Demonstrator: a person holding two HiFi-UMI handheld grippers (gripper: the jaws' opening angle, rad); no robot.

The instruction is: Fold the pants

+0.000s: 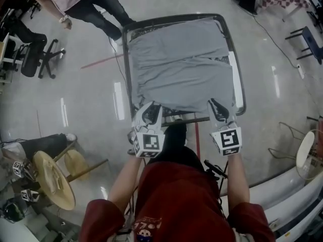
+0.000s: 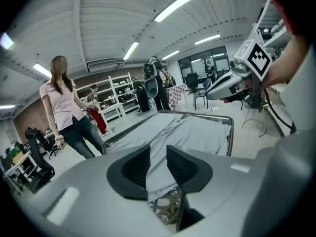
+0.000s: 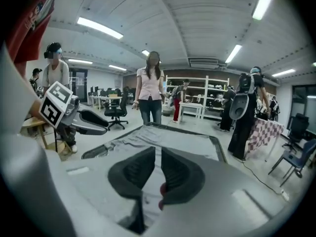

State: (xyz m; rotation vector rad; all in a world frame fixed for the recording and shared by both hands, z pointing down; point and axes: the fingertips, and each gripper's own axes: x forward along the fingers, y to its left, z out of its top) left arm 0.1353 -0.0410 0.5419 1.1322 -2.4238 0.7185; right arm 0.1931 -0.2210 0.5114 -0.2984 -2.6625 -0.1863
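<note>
pants (image 1: 181, 69) flat on tabletop (image 1: 240, 84), near edge by both claws | left claw (image 1: 151, 110) part-spread, right claw (image 1: 217, 107) barely apart, neither pinching cloth | next: seat each over a near corner, bite all layers, lift evenly

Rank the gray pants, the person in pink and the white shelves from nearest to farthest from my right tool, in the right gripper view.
1. Gray pants, on the table right at the right tool.
2. Person in pink, standing past the table's far end.
3. White shelves, far back, right of centre.
</note>
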